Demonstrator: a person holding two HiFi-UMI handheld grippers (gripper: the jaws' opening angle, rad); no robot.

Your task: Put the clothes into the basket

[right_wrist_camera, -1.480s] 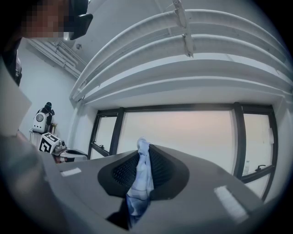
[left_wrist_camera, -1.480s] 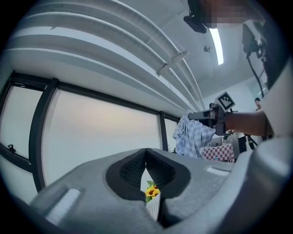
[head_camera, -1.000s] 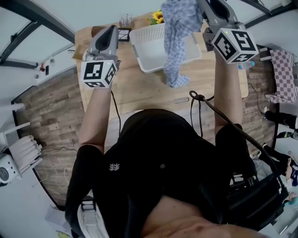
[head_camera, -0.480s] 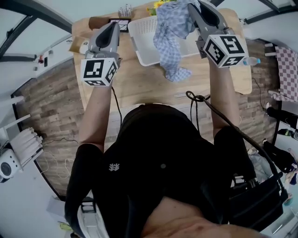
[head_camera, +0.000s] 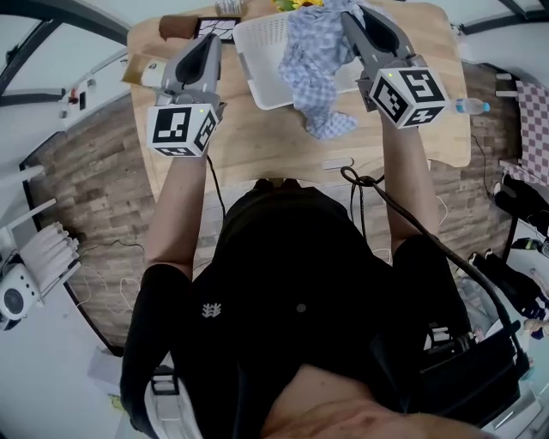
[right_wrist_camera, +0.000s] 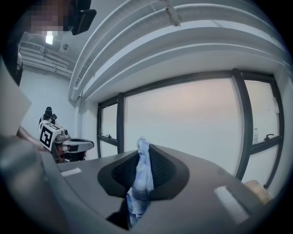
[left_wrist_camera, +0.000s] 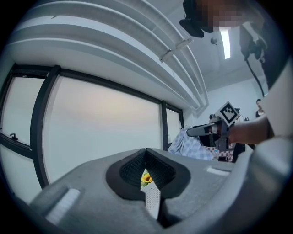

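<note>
Sinking lower than before: right hand-held gripper (head_camera: 350,15), checked cloth (head_camera: 310,62) over basket (head_camera: 257,53).

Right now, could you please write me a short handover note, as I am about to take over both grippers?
Left gripper: shut, empty, held to the left of the basket.
Right gripper: shut on the cloth.
Cloth: hangs over the basket, with its tail past the near rim, above the table.
Done: the cloth is lifted and at the basket.
Left: get the tail inside, lower the cloth in, and let go.
</note>
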